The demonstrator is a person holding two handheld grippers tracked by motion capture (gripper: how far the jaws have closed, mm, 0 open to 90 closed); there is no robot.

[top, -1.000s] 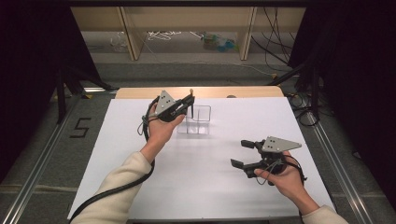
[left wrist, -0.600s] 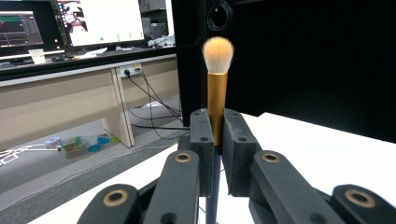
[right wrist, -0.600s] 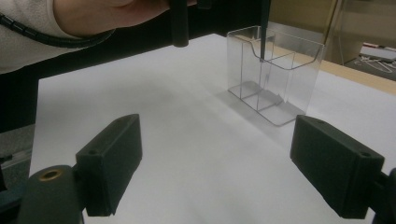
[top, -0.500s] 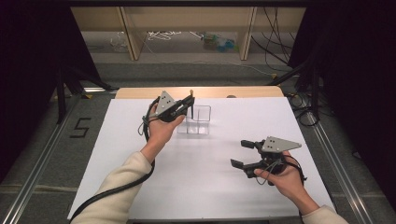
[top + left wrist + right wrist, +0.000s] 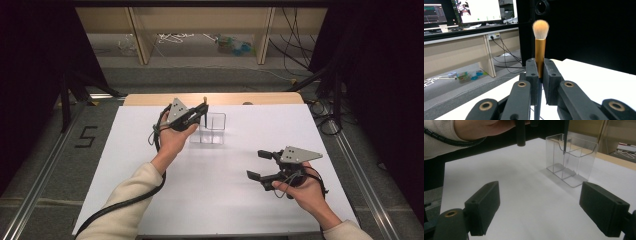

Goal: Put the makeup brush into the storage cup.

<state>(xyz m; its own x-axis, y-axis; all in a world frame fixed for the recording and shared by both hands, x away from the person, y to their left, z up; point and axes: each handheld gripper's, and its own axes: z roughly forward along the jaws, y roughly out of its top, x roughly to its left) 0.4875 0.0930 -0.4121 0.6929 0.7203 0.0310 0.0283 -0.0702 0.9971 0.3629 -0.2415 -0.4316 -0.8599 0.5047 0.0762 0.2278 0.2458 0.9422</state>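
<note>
A makeup brush (image 5: 540,45) with pale bristles, a gold ferrule and a thin dark handle stands upright with the bristles up. My left gripper (image 5: 539,72) is shut on it just below the ferrule. In the high view the left gripper (image 5: 202,112) holds the brush (image 5: 205,101) over the left side of a clear divided box (image 5: 212,129) at the far middle of the table. In the right gripper view the dark handle (image 5: 565,137) reaches down into the top of the clear box (image 5: 571,157). My right gripper (image 5: 258,165) hovers low at the near right, open, nothing between its jaws (image 5: 544,207).
The white table (image 5: 150,200) has a wooden strip (image 5: 260,98) along its far edge. Beyond it stand low wooden shelves (image 5: 140,35) with cables and small items on the floor. Dark curtains close both sides. A cable trails from the left forearm (image 5: 125,200).
</note>
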